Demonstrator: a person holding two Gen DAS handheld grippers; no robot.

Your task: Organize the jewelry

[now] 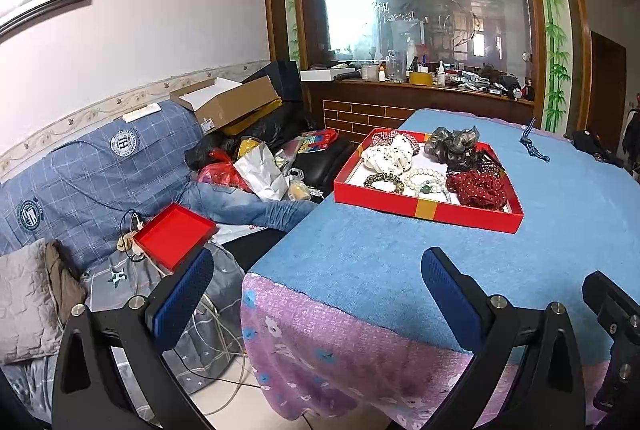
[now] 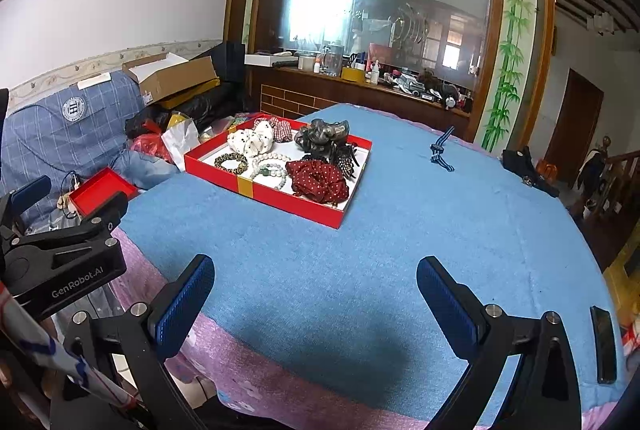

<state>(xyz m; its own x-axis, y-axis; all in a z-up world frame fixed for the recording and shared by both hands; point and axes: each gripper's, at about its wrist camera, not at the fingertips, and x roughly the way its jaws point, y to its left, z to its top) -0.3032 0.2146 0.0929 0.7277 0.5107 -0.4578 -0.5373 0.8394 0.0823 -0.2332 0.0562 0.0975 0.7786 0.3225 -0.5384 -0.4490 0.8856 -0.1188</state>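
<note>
Both grippers hanging wide open short of the red tray, nothing pinched.

I'm hovering my left gripper [image 1: 318, 280] right at the table's near-left corner, where the blue cloth [image 1: 400, 258] is giving way to a pink floral drape; my right gripper [image 2: 316, 288] is sitting over broad bare cloth with plenty of room ahead. The left view is showing me a small red lid [image 1: 174, 234] off the table on the sofa side; the right view is showing a dark phone [image 2: 603, 344] near the table's right edge. The red tray [image 2: 296, 203] is lying well ahead, left of centre for my right gripper, holding scrunchies and a pale bead bracelet [image 2: 269, 170]. A striped blue cord [image 2: 440, 151] is lying apart, further back.
</note>
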